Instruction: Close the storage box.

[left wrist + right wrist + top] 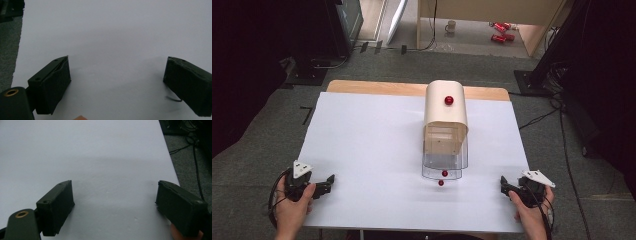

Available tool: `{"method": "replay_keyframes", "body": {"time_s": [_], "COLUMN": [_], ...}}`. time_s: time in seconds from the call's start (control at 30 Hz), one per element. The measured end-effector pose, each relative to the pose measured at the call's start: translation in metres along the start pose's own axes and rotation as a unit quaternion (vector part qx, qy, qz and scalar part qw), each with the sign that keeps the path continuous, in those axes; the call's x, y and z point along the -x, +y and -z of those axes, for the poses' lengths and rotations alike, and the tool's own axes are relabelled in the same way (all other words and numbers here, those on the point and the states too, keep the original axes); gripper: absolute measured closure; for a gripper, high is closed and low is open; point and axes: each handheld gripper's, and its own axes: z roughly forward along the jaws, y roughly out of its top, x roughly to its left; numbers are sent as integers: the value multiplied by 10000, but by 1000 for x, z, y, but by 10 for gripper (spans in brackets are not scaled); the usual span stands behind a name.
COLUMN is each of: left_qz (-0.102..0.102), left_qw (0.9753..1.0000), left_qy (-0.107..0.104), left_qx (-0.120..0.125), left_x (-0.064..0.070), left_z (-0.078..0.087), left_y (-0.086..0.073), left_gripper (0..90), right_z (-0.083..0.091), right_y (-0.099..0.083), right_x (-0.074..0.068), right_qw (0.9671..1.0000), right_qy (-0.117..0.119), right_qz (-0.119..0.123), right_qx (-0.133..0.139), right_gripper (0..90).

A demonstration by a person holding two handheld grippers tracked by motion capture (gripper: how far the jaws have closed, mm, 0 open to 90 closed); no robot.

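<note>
A lab: white test table (372, 150), grey carpet (262, 165), trailing cables (562, 135).

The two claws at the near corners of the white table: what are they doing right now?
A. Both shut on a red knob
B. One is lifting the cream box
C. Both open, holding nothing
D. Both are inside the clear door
C: the left claw and the right claw rest on the white table with jaws spread, only bare tabletop between them.
</note>
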Motion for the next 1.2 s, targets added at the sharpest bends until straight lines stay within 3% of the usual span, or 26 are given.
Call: {"method": "replay_keyframes", "body": {"time_s": [0.13, 0.23, 0.33, 0.43, 0.67, 0.87, 0.93, 0.97, 1.03, 1.2], "left_qz": [3, 2, 0, -2, -2, -8, -3, -5, 3, 4], "left_qw": [10000, 10000, 10000, 10000, 10000, 10000, 10000, 10000, 10000, 10000], "left_qy": [5, 5, 6, 7, 10, 8, 5, 4, -5, 5], "left_qx": [17, 19, 22, 21, 22, 23, 21, 18, 16, -40], "left_x": [0, 0, 0, 0, 0, 0, 0, 0, 0, 0], "left_z": [0, 0, 0, 0, 0, 0, 0, 0, 0, 0], "left_y": [0, 0, 0, 0, 0, -1, -1, -1, -1, 1], "left_gripper": [71, 71, 71, 71, 71, 71, 71, 71, 72, 71], "right_z": [1, 3, 6, 13, 23, 32, 32, 33, 37, 49], "right_y": [0, 2, 4, 8, 13, 14, 13, 12, 12, 12], "right_x": [-4, -8, -14, -26, -44, -64, -67, -75, -81, -95], "right_qw": [9999, 9999, 9999, 9995, 9992, 9988, 9989, 9989, 9987, 9980], "right_qy": [-87, 48, 76, 203, 205, 292, 280, 255, 246, 299], "right_qz": [76, -32, 12, 19, 66, -75, -51, 112, 181, 126], "right_qx": [38, 84, 123, 227, 328, 384, 371, 364, 403, 543], "right_gripper": [150, 151, 151, 158, 196, 266, 267, 267, 266, 282]}}
